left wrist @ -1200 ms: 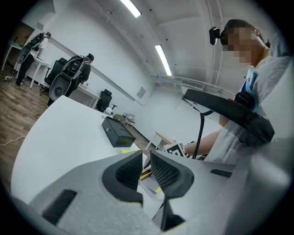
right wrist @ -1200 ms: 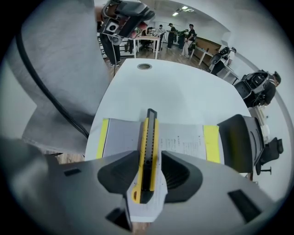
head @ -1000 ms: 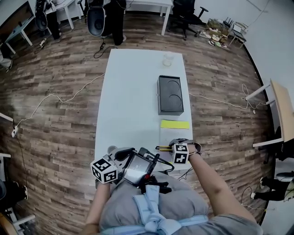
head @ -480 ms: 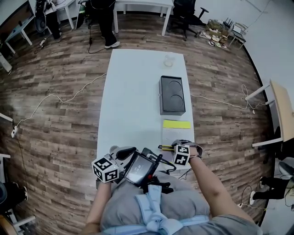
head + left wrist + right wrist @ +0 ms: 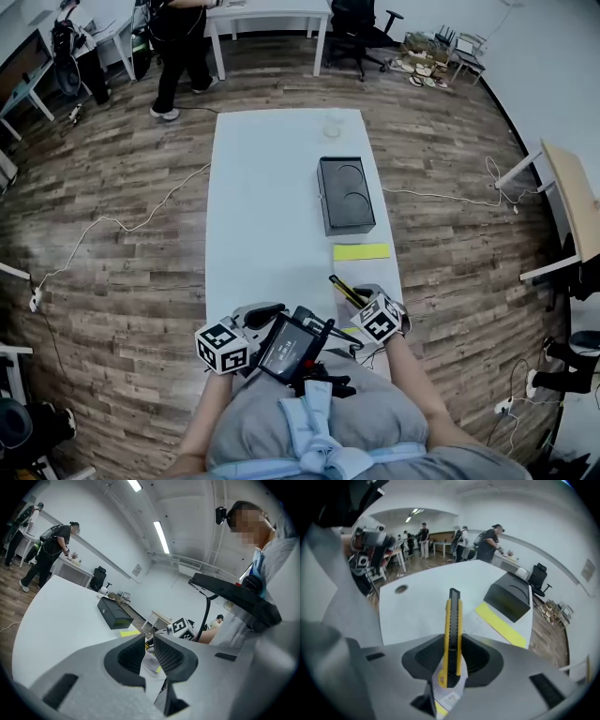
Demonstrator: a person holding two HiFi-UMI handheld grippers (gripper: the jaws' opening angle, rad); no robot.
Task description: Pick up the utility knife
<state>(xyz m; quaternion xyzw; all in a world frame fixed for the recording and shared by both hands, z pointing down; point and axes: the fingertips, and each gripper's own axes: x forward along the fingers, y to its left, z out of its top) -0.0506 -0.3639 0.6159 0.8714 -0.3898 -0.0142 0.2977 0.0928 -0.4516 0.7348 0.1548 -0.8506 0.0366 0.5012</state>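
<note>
My right claw (image 5: 453, 644) pinches the utility knife (image 5: 453, 613) above the white table (image 5: 417, 613).
Its jaws have just been closing and now clamp the yellow-and-black handle, whose far end points out over the table toward a yellow strip (image 5: 499, 620) and a black box (image 5: 510, 596). My left claw (image 5: 149, 651) is empty, its jaws slightly parted.

Right gripper (image 5: 452, 660), jaws just closed on the utility knife (image 5: 453, 620), tilts down; left gripper (image 5: 147, 651) jaws slightly apart
</note>
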